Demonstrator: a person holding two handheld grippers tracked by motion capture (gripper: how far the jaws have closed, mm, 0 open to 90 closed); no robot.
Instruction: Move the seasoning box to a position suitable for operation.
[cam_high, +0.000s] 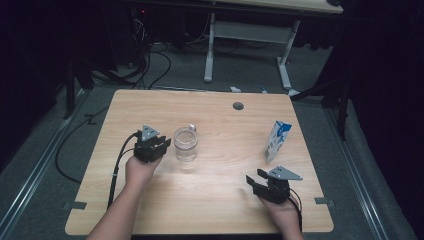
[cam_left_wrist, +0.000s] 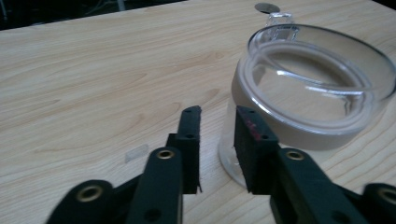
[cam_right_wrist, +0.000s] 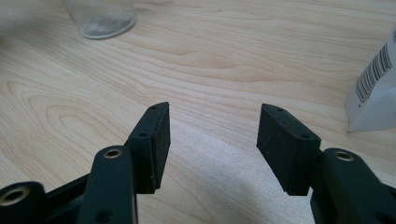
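Now | tongs: two (cam_high: 161, 145) (cam_high: 253, 180) | glass jar (cam_high: 185, 144): one | carton (cam_high: 276, 140): one

You get a brightly lit wooden table (cam_high: 210, 200) in the high view, while the room around it sinks into near black. Both gripper views are soft; the glass jar (cam_left_wrist: 308, 88) shows glare along its rim, and the nearest jaw parts blur.

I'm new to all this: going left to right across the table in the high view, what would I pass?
Left gripper → clear glass jar → right gripper → small milk carton.
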